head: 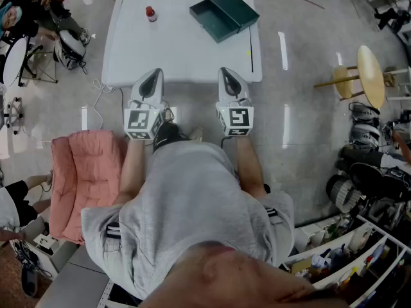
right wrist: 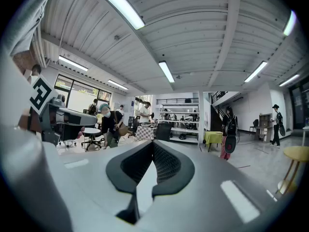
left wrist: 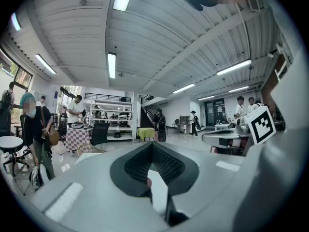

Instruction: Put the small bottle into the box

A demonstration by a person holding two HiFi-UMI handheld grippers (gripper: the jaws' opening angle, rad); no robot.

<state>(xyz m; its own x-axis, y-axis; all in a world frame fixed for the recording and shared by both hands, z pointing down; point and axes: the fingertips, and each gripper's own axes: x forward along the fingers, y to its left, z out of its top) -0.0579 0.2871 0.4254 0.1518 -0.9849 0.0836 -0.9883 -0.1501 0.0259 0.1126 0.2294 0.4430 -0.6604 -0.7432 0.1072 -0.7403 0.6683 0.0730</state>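
In the head view, the small bottle (head: pixel 151 13) with a red cap stands upright at the far left of the white table (head: pixel 180 50). The dark green box (head: pixel 225 13) lies open at the far right of the table, its lid folded back. My left gripper (head: pixel 152 73) is held level over the table's near edge, shut and empty, in line with the bottle but well short of it. My right gripper (head: pixel 229 71) is beside it, also shut with nothing in it. In the left gripper view (left wrist: pixel 152 146) and the right gripper view (right wrist: pixel 153 144) the dark pads meet at the tips.
A pink cushioned seat (head: pixel 87 172) stands on the floor to my left. A round wooden stool (head: pixel 369 76) is to the right of the table. People sit at the far left (head: pixel 26 18). Cluttered shelves (head: pixel 347 255) fill the lower right.
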